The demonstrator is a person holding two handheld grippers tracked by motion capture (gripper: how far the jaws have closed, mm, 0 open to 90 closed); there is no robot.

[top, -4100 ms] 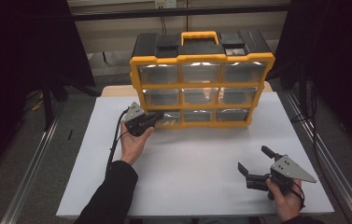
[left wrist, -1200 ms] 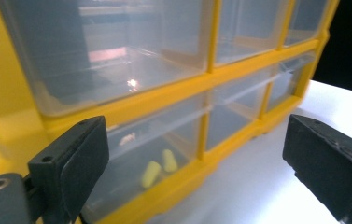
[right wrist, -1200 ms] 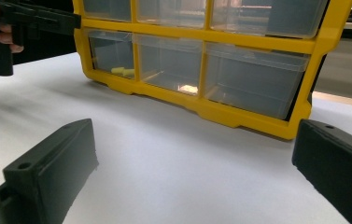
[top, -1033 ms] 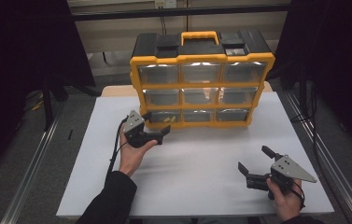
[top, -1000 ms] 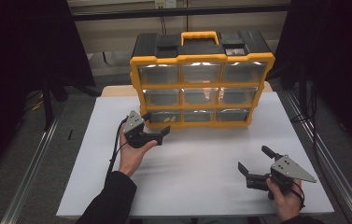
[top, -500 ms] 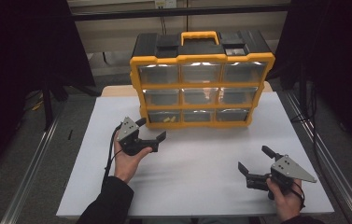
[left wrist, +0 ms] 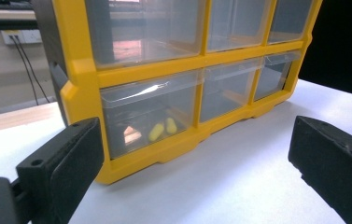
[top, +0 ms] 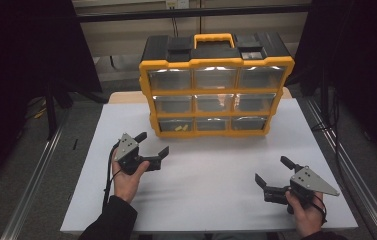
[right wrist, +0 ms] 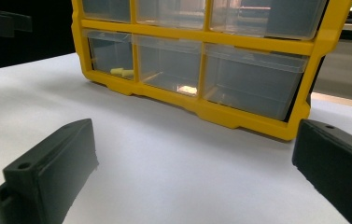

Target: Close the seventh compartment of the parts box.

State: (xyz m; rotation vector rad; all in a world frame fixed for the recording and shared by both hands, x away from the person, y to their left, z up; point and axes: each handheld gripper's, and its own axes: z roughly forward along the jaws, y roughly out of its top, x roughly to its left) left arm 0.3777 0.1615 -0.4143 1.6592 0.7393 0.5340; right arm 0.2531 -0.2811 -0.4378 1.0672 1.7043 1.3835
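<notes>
In the high view, a yellow-framed plastic organiser cabinet with nine clear drawers and a black top (top: 216,85) stands upright at the far middle of the white table (top: 211,200). The left gripper (top: 151,144) hovers just in front of the cabinet's bottom-left drawer (top: 175,125), near it but not touching, its jaws spread apart and empty. The left hand (top: 126,177) grips it from below, a dark sleeve reaching in from the bottom edge. The right gripper (top: 272,172) sits well apart from the cabinet, near the front right of the table, jaws also wide and empty, held in the right hand (top: 303,210).

In the left gripper view, the two black jaws stand wide apart at the lower corners. Between them is the bottom-left drawer (left wrist: 150,116), closed, with two small yellow pieces (left wrist: 162,129) lying inside.

In the right gripper view, the jaws are again apart with nothing between them. The cabinet (right wrist: 201,42) stands farther off across bare table, the yellow pieces (right wrist: 121,72) visible in its bottom-left drawer.
</notes>
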